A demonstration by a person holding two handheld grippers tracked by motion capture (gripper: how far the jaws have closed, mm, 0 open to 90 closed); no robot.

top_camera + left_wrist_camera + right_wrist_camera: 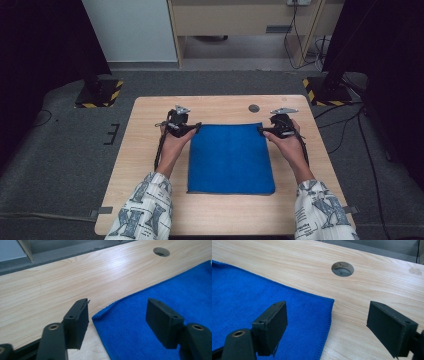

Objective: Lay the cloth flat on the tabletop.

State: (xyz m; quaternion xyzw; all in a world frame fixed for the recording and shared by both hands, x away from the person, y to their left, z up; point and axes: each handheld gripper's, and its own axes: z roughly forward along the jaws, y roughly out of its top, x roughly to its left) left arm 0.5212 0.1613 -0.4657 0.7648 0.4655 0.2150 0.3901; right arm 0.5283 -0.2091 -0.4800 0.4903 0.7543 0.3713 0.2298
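Observation:
A blue cloth (231, 159) lies flat on the wooden table (145, 165), folded to a neat rectangle. My left gripper (196, 127) hovers at its far left corner, jaws open; in the left gripper view that corner (98, 315) lies on the wood between and below the open gripper (117, 322), untouched. My right gripper (262, 130) hovers at the far right corner, jaws wide open; in the right gripper view the cloth corner (329, 302) lies flat under the open gripper (327, 327). No pad presses on the cloth.
A round cable hole (254, 108) sits in the tabletop just beyond the cloth, also the hole (342, 268) in the right gripper view. Dark stands with yellow-black bases (99, 93) flank the table's far corners. Grey carpet surrounds the table.

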